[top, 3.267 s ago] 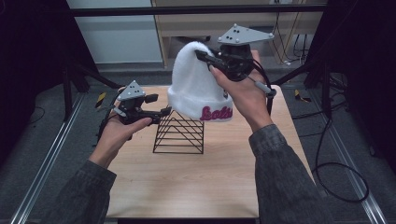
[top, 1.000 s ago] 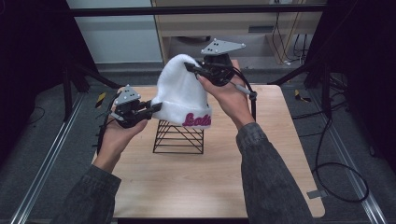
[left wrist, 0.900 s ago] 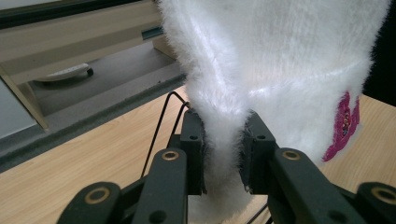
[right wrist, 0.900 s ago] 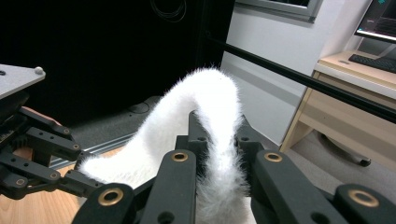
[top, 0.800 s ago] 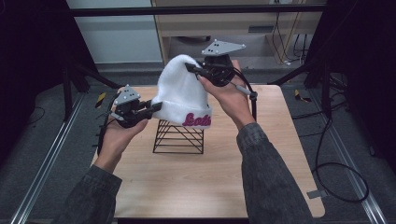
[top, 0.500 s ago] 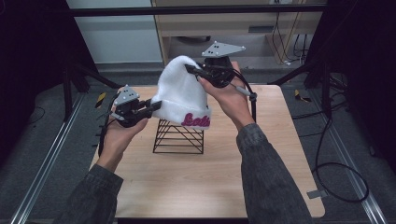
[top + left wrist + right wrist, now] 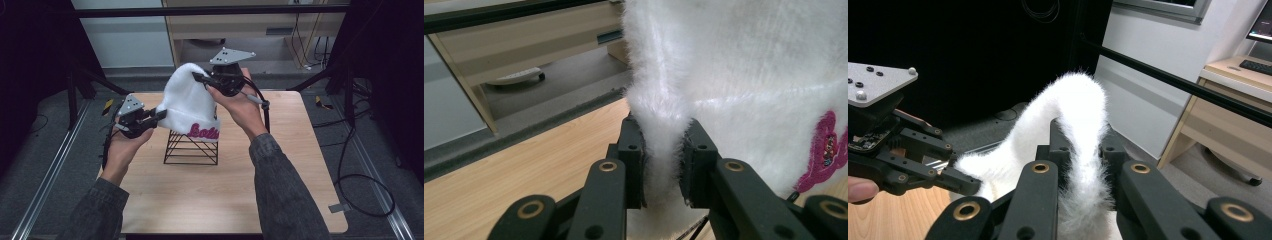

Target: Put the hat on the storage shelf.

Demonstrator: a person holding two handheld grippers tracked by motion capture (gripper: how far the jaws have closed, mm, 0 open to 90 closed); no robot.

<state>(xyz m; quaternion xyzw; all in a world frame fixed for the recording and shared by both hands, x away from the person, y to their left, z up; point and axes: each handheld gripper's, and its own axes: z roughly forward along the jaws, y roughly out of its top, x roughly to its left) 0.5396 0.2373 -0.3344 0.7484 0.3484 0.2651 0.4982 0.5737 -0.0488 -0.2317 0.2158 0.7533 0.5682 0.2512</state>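
Note:
A fluffy white beanie point(image 7: 187, 107) with pink lettering hangs over a black wire stand point(image 7: 191, 148) at the table's middle. My left gripper point(image 7: 159, 116) is shut on the hat's lower left edge; the left gripper view has the white fur point(image 7: 664, 150) pinched between its pads. My right gripper point(image 7: 198, 77) is shut on the hat's top, and the right gripper view shows a fold of the hat point(image 7: 1080, 125) squeezed between its jaws, with the left gripper point(image 7: 965, 186) lower left. The hat's lower rim covers the stand's top.
The wooden table point(image 7: 210, 200) has bare room in front of and beside the stand. A black frame bar point(image 7: 200, 10) crosses the back above a wooden desk. Cables point(image 7: 360, 180) trail on the floor to the right.
Over three seconds the hat and both grippers have shifted left and down over the wire stand. In the last second little has moved.

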